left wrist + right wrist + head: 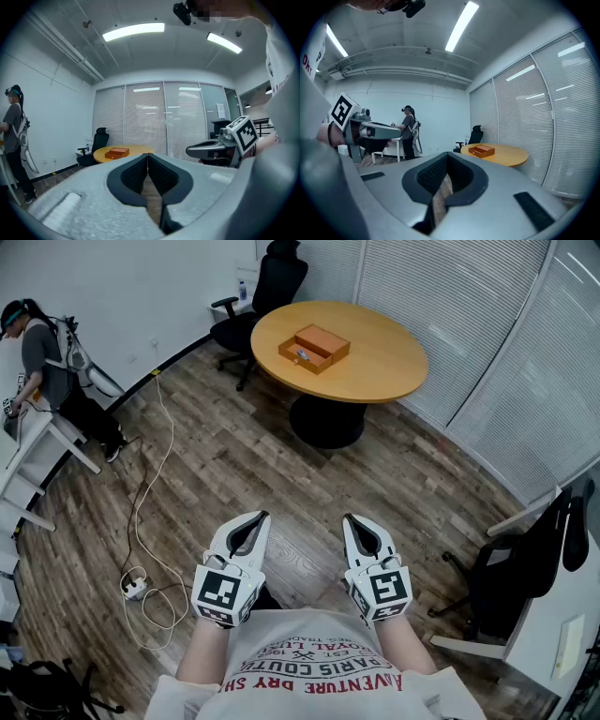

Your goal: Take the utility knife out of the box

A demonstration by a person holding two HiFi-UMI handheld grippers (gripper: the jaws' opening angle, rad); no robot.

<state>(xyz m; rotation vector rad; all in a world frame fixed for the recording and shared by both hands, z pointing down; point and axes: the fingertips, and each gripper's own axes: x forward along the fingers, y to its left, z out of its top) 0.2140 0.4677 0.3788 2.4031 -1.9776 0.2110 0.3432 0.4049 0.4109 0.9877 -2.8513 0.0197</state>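
The orange box (pixel 314 348) sits on the round wooden table (pixel 380 367), on its far-left part, with its drawer pulled out toward the table's left edge. A small grey thing in that drawer looks like the utility knife (pixel 302 355), though it is too small to be sure.

Both grippers are well apart from the table, close to the person's chest, with plank floor (pixel 281 474) between. The left gripper (pixel 255 517) has its jaws pressed together on nothing, and so does the right gripper (pixel 354 519).

A black office chair (pixel 267 292) stands just behind the table on its left. Well left of the table a white cable (pixel 150 484) trails along the floor to a power strip (pixel 136 588), and another person (pixel 47 362) stands at a white desk (pixel 37 442). Window blinds (pixel 450 296) run behind the table's right side.
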